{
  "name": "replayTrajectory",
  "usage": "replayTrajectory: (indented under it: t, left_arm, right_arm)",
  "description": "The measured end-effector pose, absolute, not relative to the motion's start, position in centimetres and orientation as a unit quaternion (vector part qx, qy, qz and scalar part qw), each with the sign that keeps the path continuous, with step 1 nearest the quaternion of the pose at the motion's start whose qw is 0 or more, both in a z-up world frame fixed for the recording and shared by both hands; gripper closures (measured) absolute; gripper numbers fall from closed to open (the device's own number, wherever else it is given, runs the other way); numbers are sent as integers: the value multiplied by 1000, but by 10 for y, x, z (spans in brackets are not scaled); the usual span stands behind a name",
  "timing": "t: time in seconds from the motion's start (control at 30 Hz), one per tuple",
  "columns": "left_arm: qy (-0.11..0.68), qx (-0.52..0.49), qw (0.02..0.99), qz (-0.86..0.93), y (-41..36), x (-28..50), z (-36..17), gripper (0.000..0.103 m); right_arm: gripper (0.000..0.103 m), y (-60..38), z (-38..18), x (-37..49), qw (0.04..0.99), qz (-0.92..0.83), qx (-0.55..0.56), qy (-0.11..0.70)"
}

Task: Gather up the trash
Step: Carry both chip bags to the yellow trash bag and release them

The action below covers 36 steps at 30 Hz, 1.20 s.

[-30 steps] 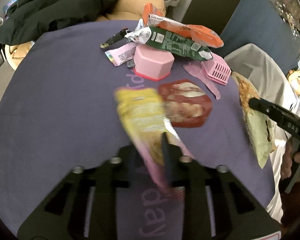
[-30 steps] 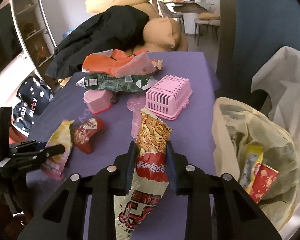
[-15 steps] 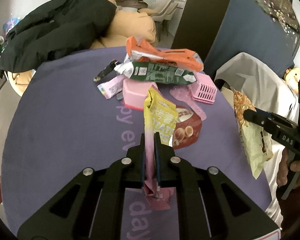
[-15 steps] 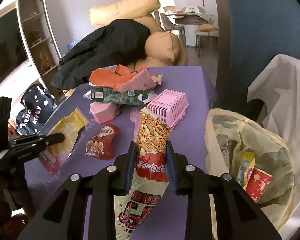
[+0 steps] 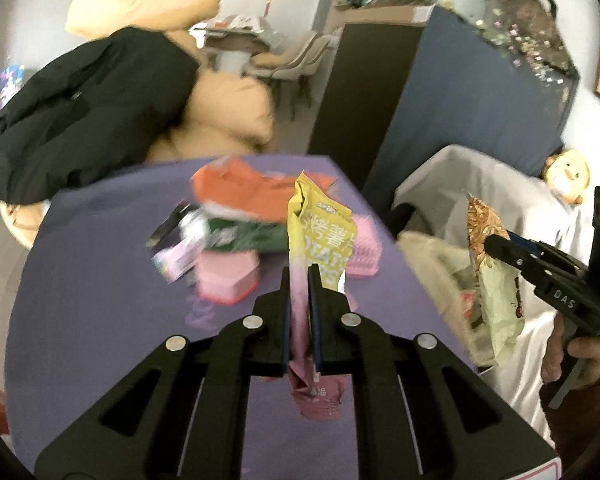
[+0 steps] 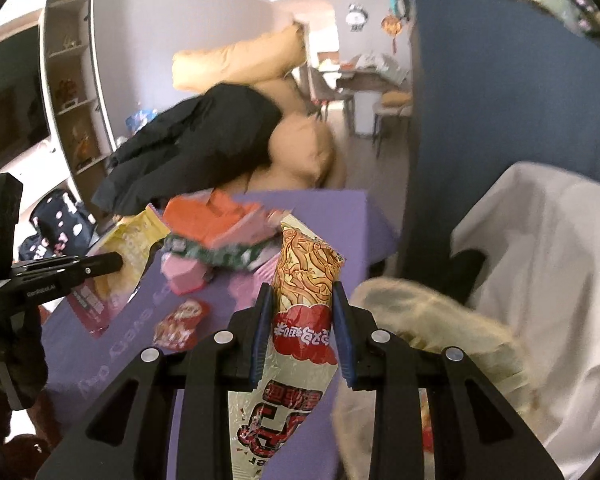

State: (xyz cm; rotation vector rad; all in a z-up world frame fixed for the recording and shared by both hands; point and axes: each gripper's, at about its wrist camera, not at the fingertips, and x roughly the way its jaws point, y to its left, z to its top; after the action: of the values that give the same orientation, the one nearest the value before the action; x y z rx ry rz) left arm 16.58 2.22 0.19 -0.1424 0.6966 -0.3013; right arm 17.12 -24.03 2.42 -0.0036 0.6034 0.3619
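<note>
My left gripper [image 5: 299,276] is shut on a yellow and pink potato chip packet [image 5: 320,224] and holds it upright above the purple table [image 5: 100,300]. My right gripper [image 6: 301,292] is shut on a noodle snack packet [image 6: 304,280], held up beside the beige trash bag [image 6: 432,320] at the table's right edge. In the left wrist view the right gripper [image 5: 496,246] with its packet [image 5: 488,280] hangs over the bag [image 5: 432,256]. A red wrapper [image 6: 178,322] lies flat on the table.
A pile at the table's far side holds an orange wrapper [image 5: 240,192], a green packet [image 5: 244,238], a pink box [image 5: 226,276] and a pink basket [image 5: 364,248]. A black coat [image 5: 80,108] and tan cushions [image 5: 228,112] lie behind. A white cloth [image 6: 540,260] covers a seat at right.
My left gripper has lifted the chip packet off the table and raised it upright. Both grippers have risen and tilted up; the right one has moved closer to the bag.
</note>
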Motion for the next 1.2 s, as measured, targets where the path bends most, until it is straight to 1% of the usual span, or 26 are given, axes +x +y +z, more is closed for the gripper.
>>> replayTrajectory:
  t: [0.17,0.3,0.63,0.73,0.87,1.03,1.2]
  left_arm:
    - [316,-63,928,-187,-17,172,22,96]
    - [317,-57,917,-234,-56,182,25,96]
    - [355,-58,872,-332,-160,212,-2,96]
    - [381,-56,858,-341,-185,223,-16,96]
    - [410,-57,842,-345,-203,230,-35,96]
    - [420,-36,836,-351,-212,226,-54,96]
    - [432,-42,831,-348,-209,225,-67,96]
  right_arm:
    - [75,-278,45,164,956,135,-14,261]
    - [75,-315,50,161,962,95,-11,255]
    - [75,-393,39,150,965,16,17,261]
    - [75,-408,34,145,965,5,23,262]
    - [75,-418,30,142,965,-4,33,261]
    - [75,-421,26,144,964,-4,38,262]
    - [75,-413,25,148,964,-2,27,264]
